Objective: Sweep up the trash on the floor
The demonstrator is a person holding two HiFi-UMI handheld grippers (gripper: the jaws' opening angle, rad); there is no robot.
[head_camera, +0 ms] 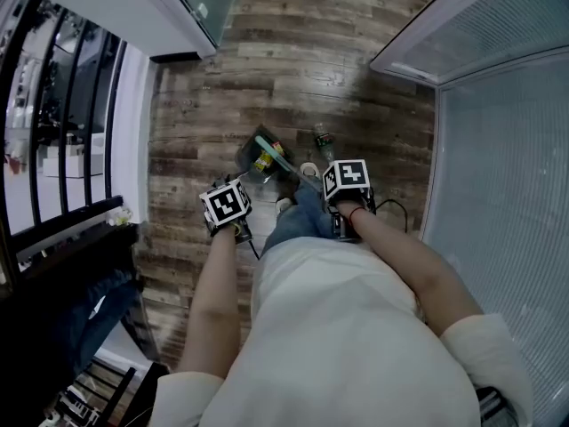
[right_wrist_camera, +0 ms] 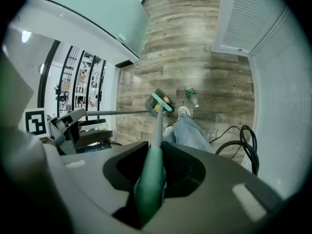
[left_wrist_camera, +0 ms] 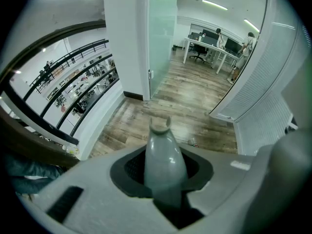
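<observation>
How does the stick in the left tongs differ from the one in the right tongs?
The left tongs hold a pale grey handle, the right tongs a green handle. The grey handle ends just past its tongs; the green handle runs down to the broom head at the floor. Both are clamped.
</observation>
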